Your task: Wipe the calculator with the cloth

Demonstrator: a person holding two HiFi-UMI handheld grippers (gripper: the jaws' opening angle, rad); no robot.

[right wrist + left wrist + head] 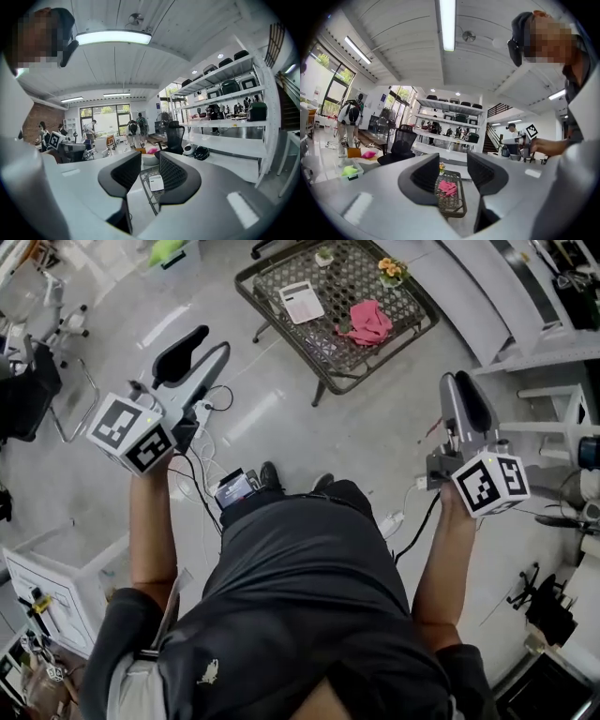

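A white calculator (302, 301) lies on the low mesh-topped table (281, 263) across the floor, far ahead of me. A crumpled pink cloth (368, 322) lies to its right on the same table. I hold both grippers up at chest height, well short of the table. My left gripper (208, 341) is open and empty; in the left gripper view the cloth (448, 187) shows far off between its jaws (453, 174). My right gripper (461, 382) is also open and empty, and the calculator (156, 182) shows in the distance between its jaws (150, 172).
Two small potted plants (391, 270) stand at the table's far edge. Cables (202, 470) and a power strip (390, 521) lie on the floor by my feet. White shelving (525, 306) runs along the right, and boxes (47, 592) stand at lower left.
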